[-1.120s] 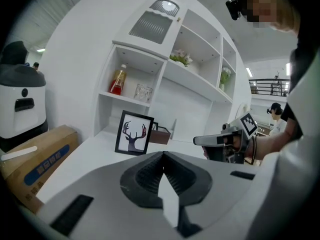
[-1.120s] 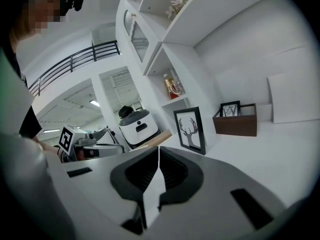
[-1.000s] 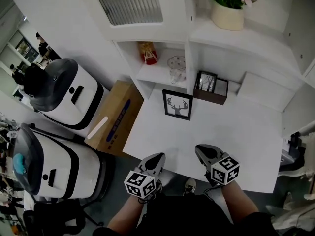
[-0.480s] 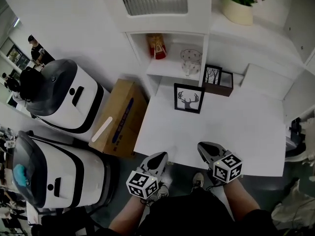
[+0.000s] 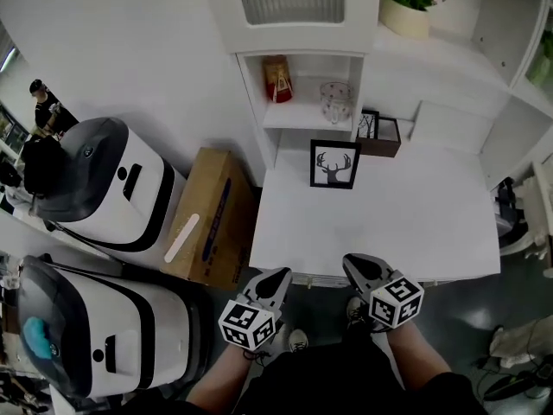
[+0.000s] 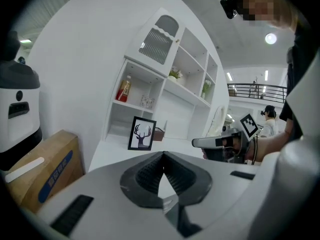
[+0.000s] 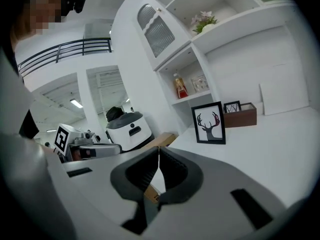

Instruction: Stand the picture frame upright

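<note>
Left tool and right tool are both closed, each pair of jaws pressed together with nothing between them, as the left gripper view and the right gripper view show. They hang side by side at the near edge of the white counter, the left one just off the near-left corner and the right one at the middle of that edge. Neither touches anything on the counter.

The picture frame, black-rimmed with a deer-head silhouette, stands upright on its lower edge close to the back-left corner of the counter. It faces the near edge and is well apart from both tools. Just beside it, along the back edge, sits a brown wooden box with a small frame showing bare trees propped in it.

Behind the back-left corner rises a white shelf unit. Its open compartment holds a red bottle and a glass jar, and a flower pot stands higher up. Off the left edge, a cardboard box leans on the floor beside two white machines.
</note>
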A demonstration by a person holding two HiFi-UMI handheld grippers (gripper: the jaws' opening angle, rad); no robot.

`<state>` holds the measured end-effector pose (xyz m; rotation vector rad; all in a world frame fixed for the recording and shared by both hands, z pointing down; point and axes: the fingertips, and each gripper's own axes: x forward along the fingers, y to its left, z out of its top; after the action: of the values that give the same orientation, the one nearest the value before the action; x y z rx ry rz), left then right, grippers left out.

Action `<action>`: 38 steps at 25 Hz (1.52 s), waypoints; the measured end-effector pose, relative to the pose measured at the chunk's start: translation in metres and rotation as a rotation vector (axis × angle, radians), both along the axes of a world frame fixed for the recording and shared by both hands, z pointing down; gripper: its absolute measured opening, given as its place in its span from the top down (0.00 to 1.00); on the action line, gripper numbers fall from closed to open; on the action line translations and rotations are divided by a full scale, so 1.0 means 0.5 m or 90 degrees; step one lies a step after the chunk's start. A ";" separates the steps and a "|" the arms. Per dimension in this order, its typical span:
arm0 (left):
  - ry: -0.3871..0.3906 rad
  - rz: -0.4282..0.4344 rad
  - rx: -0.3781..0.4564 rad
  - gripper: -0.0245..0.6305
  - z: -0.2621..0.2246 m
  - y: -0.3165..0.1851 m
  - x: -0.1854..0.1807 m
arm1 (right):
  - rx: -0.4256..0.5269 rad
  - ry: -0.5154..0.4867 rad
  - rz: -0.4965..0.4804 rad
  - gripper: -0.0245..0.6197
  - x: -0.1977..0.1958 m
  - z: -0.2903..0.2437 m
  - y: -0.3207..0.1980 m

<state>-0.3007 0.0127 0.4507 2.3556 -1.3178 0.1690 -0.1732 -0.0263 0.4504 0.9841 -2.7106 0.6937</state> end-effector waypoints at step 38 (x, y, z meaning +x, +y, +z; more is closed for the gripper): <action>0.004 0.109 -0.007 0.96 0.021 0.200 0.012 | 0.006 0.004 0.148 0.95 -0.011 0.013 0.272</action>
<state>-0.2946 0.1130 0.4609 2.4562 -1.1085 0.2192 -0.1785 0.1099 0.4568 1.3152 -2.6217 0.7150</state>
